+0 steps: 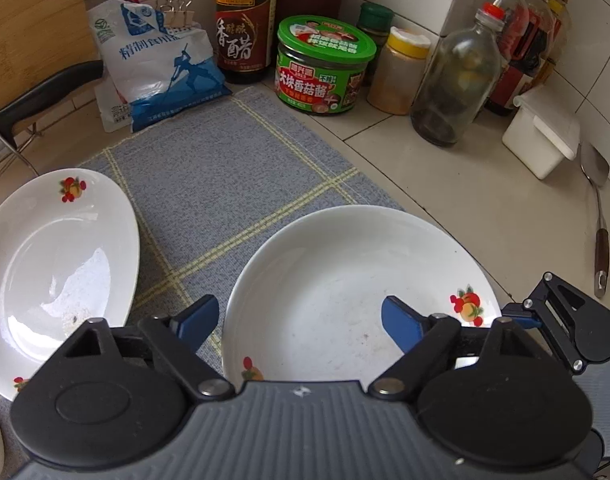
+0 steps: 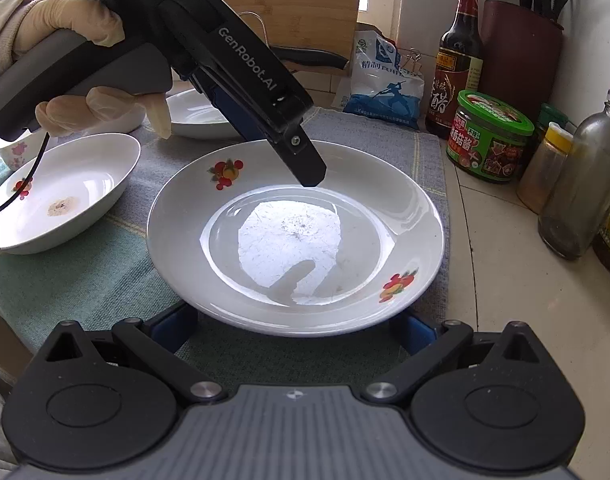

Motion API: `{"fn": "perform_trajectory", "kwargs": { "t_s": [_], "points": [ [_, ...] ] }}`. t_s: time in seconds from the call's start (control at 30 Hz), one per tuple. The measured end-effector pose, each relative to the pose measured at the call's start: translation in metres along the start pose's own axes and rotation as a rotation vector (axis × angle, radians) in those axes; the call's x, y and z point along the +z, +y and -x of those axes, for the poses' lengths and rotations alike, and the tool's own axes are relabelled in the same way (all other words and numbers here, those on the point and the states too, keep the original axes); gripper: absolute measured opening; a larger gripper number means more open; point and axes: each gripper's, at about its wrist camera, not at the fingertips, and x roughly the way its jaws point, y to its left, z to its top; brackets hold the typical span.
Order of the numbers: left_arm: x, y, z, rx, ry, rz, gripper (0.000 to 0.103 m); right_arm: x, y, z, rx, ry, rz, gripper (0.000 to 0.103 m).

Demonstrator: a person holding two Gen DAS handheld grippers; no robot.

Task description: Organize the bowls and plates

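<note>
left claw [image 1: 301, 308]: jaws part open, gripping nothing. one finger stands outside the plate [image 1: 345, 280], the other over its well, so the near rim sits between them; neither pad is seen pressing on it.

right claw [image 2: 295, 328]: jaws spread wide, empty, fingertips partly hidden below the opposite rim of the same plate.

plate: white glazed ceramic with fruit prints, shallow, lying flat and upright. it lies on the mat [image 1: 225, 184], at the mat's right edge, part of it over the bare counter. judged stiff, moderately heavy, slick and liable to chip or break if dropped. the only usable hold is the thin sloped rim, pinched from above and below; a shallow bite is likely to slip on the glaze.

second plate [image 1: 57, 260]: same pattern, at the mat's left edge, well apart from the first and untouched.

jars and bottles stand beyond the mat's far edge, clear of both plates.
</note>
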Motion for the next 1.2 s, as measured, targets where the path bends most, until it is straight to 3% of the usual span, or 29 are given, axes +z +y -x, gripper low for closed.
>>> {"fn": "perform_trajectory", "kwargs": {
  "t_s": [0.2,0.53,1.2],
  "points": [
    [0.006,0.003,-0.011,-0.008,0.024,-0.022,0.074,0.001,-0.002,-0.001,0.003,-0.001,0.006,0.103],
    [0.011,0.005,-0.019,-0.034,0.051,-0.041,0.071,0.003,0.000,-0.002,0.005,0.002,0.032,0.103],
    [0.029,0.008,-0.025,0.001,-0.011,-0.055,0.070,0.019,-0.017,-0.015,-0.026,0.008,0.071,0.103]
  ]
}}
